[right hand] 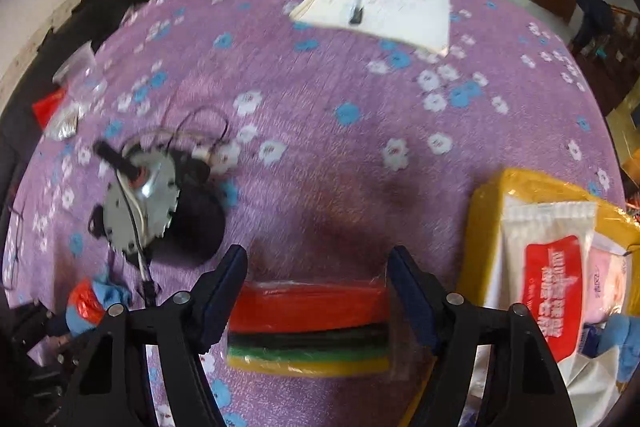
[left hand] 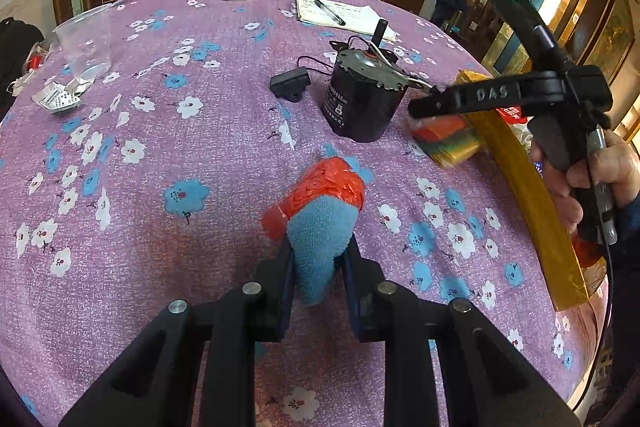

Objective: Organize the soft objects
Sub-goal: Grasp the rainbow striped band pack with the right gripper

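Pinched between my left gripper (left hand: 318, 263) pads sits the blue terry cloth (left hand: 320, 243) banded with crinkly orange tape, pointing away from me. Wide apart, my right gripper (right hand: 318, 291) straddles the glossy striped pack (right hand: 308, 331), its long axis crosswise between the pads. Beyond: the metal motor (left hand: 362, 95) on the flowered tablecloth (left hand: 160, 131).

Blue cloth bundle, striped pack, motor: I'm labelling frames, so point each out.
Blue cloth bundle (left hand: 320, 227): left wrist view, on its blue terry end.
Striped pack (right hand: 308, 311): right wrist view, on its red band.
Motor (left hand: 360, 103): left wrist view, on its black side.
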